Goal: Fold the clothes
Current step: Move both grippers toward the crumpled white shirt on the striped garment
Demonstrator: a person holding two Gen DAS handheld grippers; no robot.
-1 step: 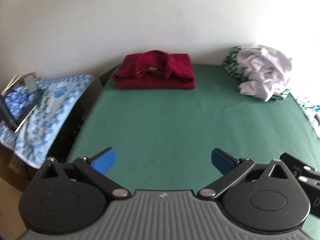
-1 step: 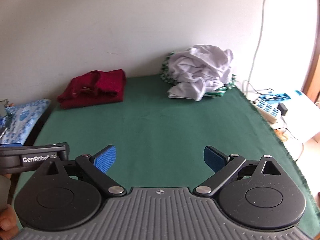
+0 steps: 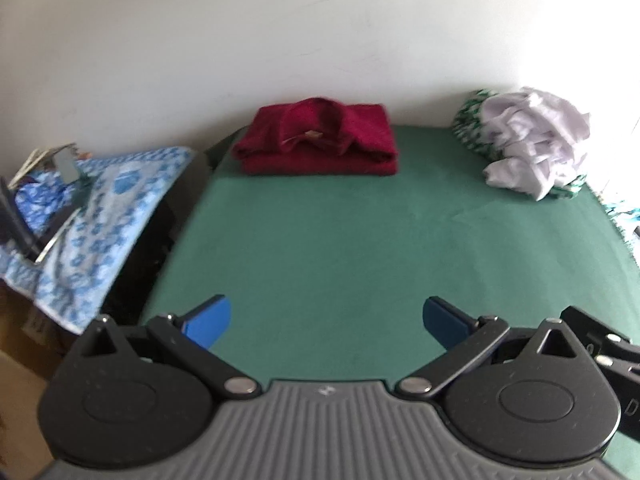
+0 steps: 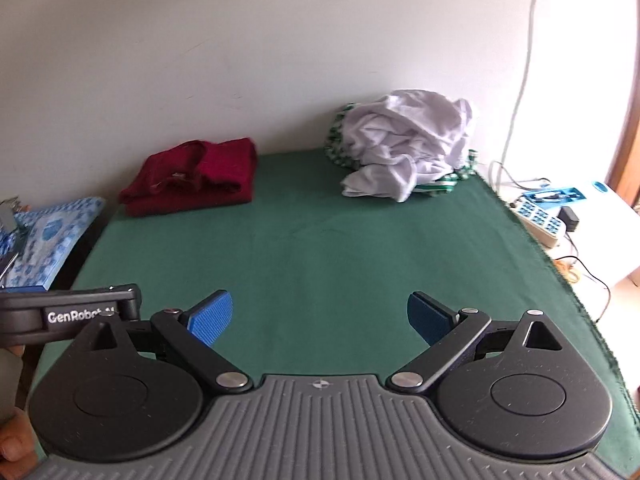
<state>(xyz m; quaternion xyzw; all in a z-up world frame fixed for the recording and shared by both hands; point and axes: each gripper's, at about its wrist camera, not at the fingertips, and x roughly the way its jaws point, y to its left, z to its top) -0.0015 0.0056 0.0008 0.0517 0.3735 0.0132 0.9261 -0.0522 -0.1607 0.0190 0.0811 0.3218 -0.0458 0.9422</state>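
A folded dark red garment (image 3: 316,144) (image 4: 192,178) lies at the back left of the green-covered table (image 3: 340,240) (image 4: 320,240). A crumpled white garment (image 3: 536,148) (image 4: 408,144) is heaped at the back right on top of a green-and-white patterned piece (image 3: 468,128) (image 4: 336,140). My left gripper (image 3: 326,320) is open over the near part of the table, with nothing between its blue pads. My right gripper (image 4: 320,316) is open too, empty, hovering beside the left one. Both are far from the clothes.
A blue floral cloth (image 3: 100,208) (image 4: 44,236) covers something left of the table. A white power strip (image 4: 538,220) with cables sits off the right edge, and a cord (image 4: 520,80) runs up the wall. A person's thumb (image 4: 12,440) shows at lower left.
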